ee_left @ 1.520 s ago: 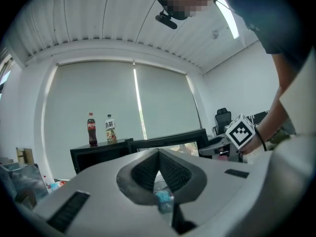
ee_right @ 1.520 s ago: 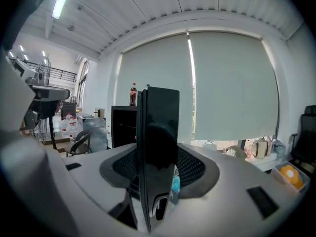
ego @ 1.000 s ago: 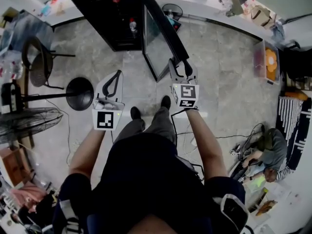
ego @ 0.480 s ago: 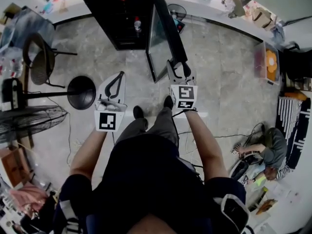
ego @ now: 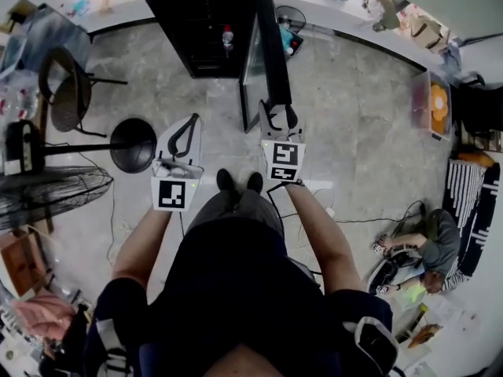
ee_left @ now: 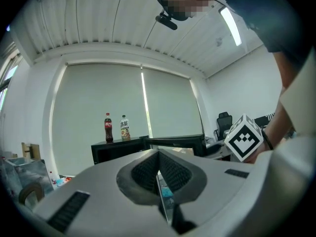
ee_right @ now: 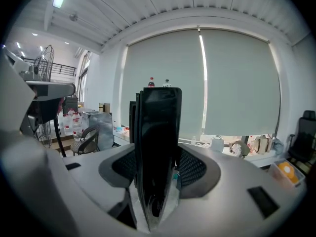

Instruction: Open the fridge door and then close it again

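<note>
**Fridge door part-way open, its edge in the right claw**

Grey floor tiles (ego: 354,132) spread around a black fridge (ego: 181,30), whose glass door (ego: 273,53) stands well ajar, swung out toward the person. The right claw (ego: 277,115) straddles the door's free edge with pads against both faces. Its jaws have just eased slightly wider with that edge between them. The left claw (ego: 192,121) hangs off to the left, clear of the fridge, pressed together on nothing. The door is probably mid-swing. Doing this well means following the arc about the hinge and keeping the claw square to the panel rather than twisting it. For closing, it should slip off before the edge meets the cabinet, then push flat.
</note>
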Demonstrator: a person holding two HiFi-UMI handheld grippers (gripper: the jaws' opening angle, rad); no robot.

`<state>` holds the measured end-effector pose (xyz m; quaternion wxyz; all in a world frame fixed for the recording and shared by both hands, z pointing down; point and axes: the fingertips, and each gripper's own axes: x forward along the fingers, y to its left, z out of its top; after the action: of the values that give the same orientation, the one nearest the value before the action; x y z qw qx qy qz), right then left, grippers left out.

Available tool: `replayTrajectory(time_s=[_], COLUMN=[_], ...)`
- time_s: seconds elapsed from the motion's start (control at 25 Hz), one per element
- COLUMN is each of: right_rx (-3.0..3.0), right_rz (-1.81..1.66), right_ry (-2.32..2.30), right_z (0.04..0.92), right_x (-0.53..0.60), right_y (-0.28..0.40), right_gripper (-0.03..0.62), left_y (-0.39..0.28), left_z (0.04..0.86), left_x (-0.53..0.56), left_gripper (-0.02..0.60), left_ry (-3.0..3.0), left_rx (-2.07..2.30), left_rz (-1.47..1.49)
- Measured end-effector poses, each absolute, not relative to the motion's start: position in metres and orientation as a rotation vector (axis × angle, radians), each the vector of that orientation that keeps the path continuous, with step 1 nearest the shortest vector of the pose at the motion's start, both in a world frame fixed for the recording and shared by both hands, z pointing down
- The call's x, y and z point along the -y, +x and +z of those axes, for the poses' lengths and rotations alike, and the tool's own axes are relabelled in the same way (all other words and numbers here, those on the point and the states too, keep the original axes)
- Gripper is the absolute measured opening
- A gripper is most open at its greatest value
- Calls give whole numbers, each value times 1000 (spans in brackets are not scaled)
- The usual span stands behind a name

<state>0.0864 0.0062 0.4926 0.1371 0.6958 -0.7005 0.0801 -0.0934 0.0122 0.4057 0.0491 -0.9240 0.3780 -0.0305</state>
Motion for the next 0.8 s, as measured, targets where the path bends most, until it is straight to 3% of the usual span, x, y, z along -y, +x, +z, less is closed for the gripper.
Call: replayTrajectory(time_s=[0.8], right_rx=[2022], right_rz=[254], right_ry=[2005], right_z=[496], right_x=[9], right_y=[38], right_gripper=[252], left_y=[-120], left_z=[411], left_x=[-18], left_gripper=[23], left_ry=[-2766], left_rx=[-1319], left_rz=[-136])
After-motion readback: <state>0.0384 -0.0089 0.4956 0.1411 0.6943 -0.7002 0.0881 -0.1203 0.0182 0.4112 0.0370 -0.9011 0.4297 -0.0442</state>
